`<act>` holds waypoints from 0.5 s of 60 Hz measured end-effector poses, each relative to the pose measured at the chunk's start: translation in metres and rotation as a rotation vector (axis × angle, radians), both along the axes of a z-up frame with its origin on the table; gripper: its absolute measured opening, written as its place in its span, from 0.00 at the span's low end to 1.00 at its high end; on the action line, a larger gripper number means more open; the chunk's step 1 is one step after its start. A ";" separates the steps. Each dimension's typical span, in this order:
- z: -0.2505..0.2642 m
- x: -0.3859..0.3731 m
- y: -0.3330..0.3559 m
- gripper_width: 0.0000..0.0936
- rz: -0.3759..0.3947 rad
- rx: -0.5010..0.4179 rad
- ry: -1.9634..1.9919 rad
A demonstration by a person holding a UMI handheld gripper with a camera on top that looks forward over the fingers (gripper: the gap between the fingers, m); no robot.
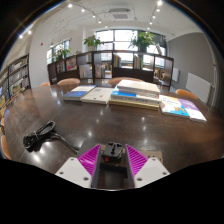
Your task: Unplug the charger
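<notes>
lying on the dark wooden table, a black charger with its coiled cable sits off to the left of the gripper, a little ahead of the left finger and well clear of it. nothing touches it. whether its plug sits in any socket cannot be told from this view.

moving right from the charger, the gripper's two fingers rise from below, each with a magenta pad on its inner face. a small dark block sits between the pads, filling the space between them; whether it is a held thing or part of the tool cannot be told, so the state of the fingers stays uncertain.

beyond the fingers, farther across the table from the charger, lie stacks of books, with more flat books to their left and coloured ones to their right. behind the table stand low shelves with potted plants on top, before tall windows.
</notes>
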State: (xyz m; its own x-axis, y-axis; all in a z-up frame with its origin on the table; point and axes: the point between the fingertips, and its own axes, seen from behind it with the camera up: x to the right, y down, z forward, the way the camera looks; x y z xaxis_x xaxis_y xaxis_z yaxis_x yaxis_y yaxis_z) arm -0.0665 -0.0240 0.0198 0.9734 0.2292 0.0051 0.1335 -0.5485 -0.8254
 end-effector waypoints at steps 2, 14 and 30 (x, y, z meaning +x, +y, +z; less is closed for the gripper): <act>0.001 -0.001 0.004 0.32 -0.015 0.013 0.021; 0.000 0.004 0.006 0.18 -0.110 0.035 0.038; 0.316 0.061 0.056 0.12 -0.162 0.450 0.041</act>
State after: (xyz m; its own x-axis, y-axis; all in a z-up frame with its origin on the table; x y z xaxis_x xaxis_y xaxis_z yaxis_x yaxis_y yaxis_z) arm -0.0050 0.0319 0.3360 0.9978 0.0585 0.0299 0.0382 -0.1463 -0.9885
